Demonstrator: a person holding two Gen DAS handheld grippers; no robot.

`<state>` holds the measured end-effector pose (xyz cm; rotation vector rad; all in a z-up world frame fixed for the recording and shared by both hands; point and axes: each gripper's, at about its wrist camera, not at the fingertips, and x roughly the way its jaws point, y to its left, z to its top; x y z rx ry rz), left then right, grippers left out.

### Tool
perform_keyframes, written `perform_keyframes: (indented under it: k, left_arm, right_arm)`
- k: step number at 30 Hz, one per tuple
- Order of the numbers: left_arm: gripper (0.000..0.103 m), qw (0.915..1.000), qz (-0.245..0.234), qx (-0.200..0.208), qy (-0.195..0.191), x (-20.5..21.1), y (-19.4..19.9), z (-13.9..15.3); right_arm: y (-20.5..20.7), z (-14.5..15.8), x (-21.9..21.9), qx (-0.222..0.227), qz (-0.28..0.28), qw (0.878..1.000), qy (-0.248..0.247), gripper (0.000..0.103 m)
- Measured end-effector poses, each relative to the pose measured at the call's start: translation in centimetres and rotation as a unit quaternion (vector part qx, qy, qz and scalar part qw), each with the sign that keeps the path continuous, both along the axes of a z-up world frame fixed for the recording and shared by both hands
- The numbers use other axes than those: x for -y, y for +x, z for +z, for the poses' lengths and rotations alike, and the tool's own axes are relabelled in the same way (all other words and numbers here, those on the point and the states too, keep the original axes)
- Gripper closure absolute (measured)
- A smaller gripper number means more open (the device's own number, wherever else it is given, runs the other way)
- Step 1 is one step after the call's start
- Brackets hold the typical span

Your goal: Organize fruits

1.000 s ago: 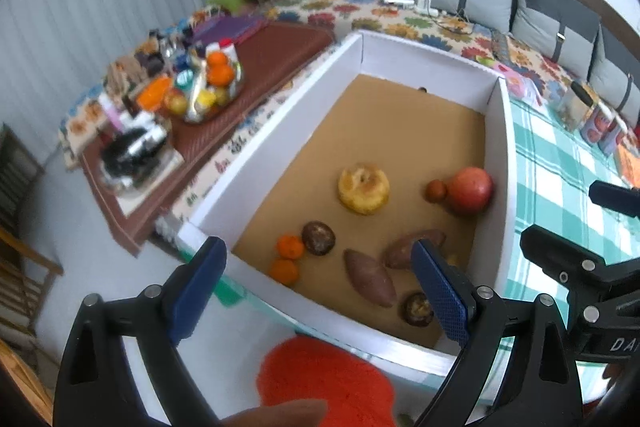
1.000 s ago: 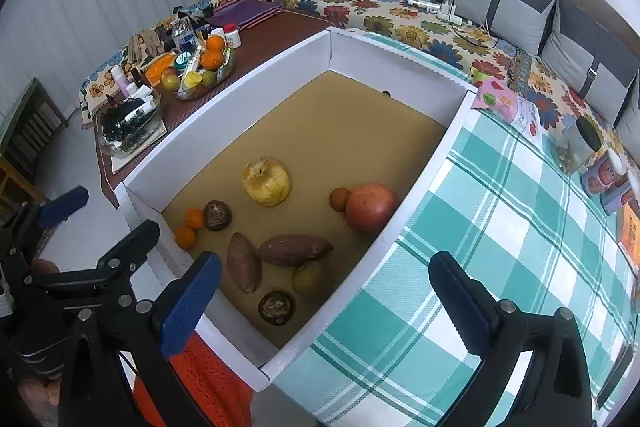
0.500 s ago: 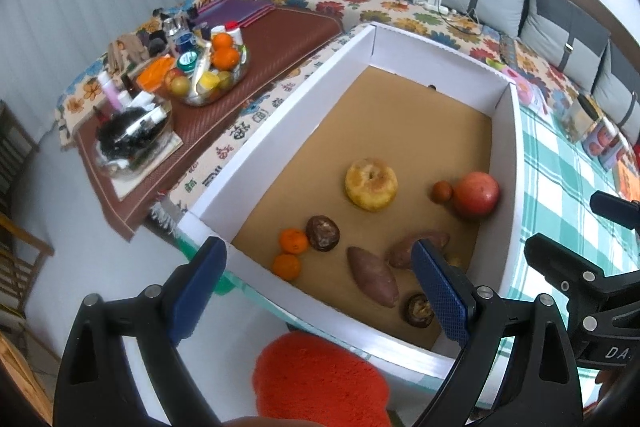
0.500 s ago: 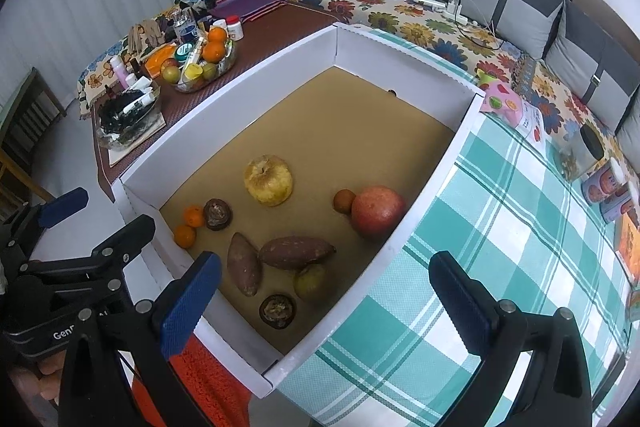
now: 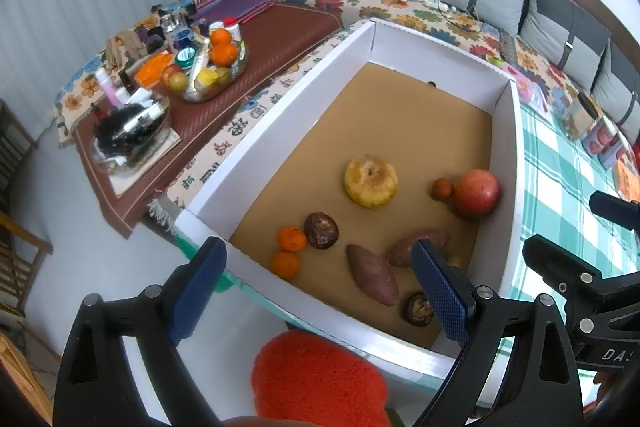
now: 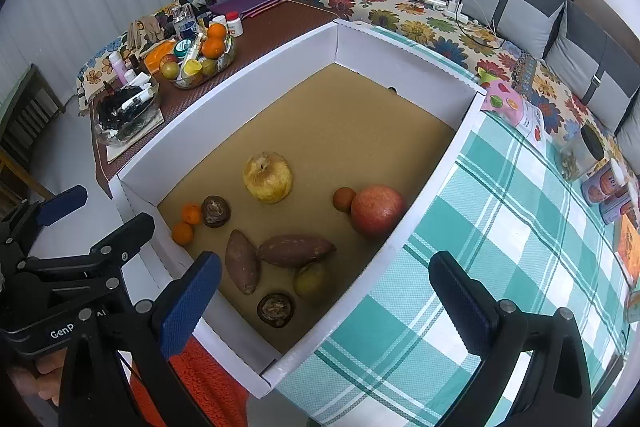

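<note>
While both my left gripper [image 5: 318, 287] and right gripper [image 6: 326, 293] hang wide open and empty, the fruits lie ahead in the white box [image 6: 248, 75]: sweet potatoes [image 6: 294, 250] nearest, the yellow apple [image 6: 268, 177] beyond

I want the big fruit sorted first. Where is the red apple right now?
The red apple lies inside the white box, against its right wall, with a small brown fruit touching its left side.
</note>
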<state>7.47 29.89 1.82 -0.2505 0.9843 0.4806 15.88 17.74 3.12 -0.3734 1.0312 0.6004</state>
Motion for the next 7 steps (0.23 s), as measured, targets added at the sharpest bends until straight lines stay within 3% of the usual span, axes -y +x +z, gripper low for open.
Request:
perform_keyframes:
  k: [7]
  left_arm:
    - [0.008,0.9998,-0.008,0.014,-0.013,0.08,-0.10,0.09]
  right_arm:
    - [0.02,-0.16,0.22,0.000,-0.001,1.000,0.000,0.000]
